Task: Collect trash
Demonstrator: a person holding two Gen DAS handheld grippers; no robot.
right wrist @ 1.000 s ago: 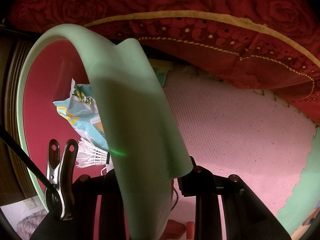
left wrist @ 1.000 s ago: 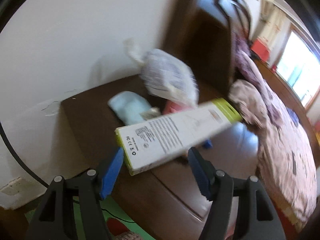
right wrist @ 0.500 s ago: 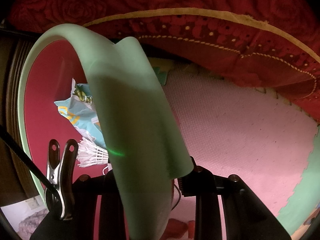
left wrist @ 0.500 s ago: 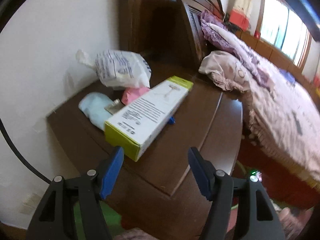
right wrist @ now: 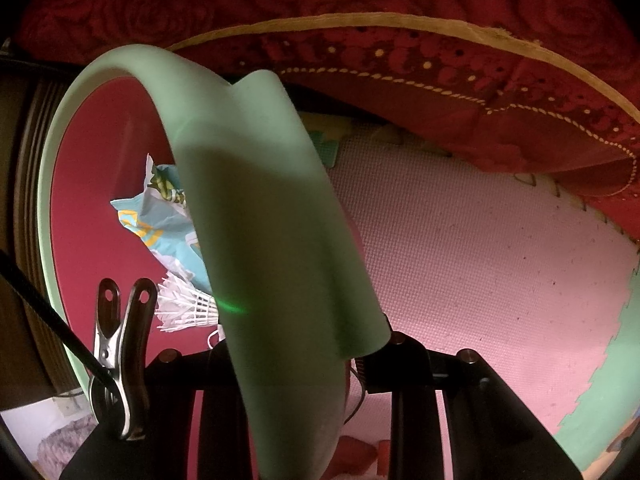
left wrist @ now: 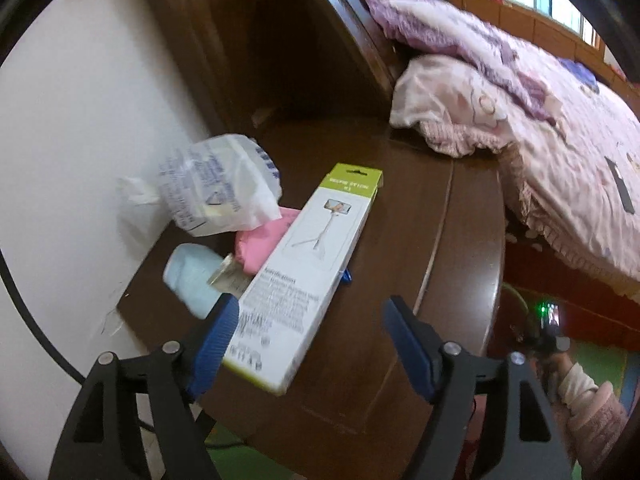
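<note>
The left gripper [left wrist: 310, 334] hangs over the near edge of a dark wooden nightstand [left wrist: 420, 216], its blue-padded jaws spread wide and having just been opening further. The near end of a white and lime-green selfie-stick tripod box [left wrist: 308, 276] lies between the jaws, close against the left pad [left wrist: 218, 334] and clear of the right one; whether the left pad touches it cannot be told. The box runs away from the gripper across the tabletop. Beyond the left finger, just beside the box, sit a light blue cloth [left wrist: 190, 280], a pink bundle [left wrist: 260, 246] and a small foil scrap [left wrist: 228, 278]. Further off on that side a crumpled white plastic bag with blue print [left wrist: 218, 188] rests against the white wall [left wrist: 80, 120]. To the right of the gripper, past the nightstand, a bed with pink floral bedding [left wrist: 560, 152] extends away, and a sleeve [left wrist: 588, 404] shows low beside the right finger.

The right gripper [right wrist: 296, 352] points steeply down and is clamped narrowly on the mint-green rim [right wrist: 256, 216] of a trash bin with a red inside [right wrist: 88, 184]. Inside the bin, ahead and left of the jaws, lie a crumpled light blue snack wrapper [right wrist: 160, 216] and a white shuttlecock [right wrist: 184, 308]. A metal clip [right wrist: 120, 364] sits on the gripper's left side. To the right of the bin is a pink foam floor mat [right wrist: 480, 264], with a red rose-patterned bedskirt [right wrist: 440, 60] ahead.
</note>
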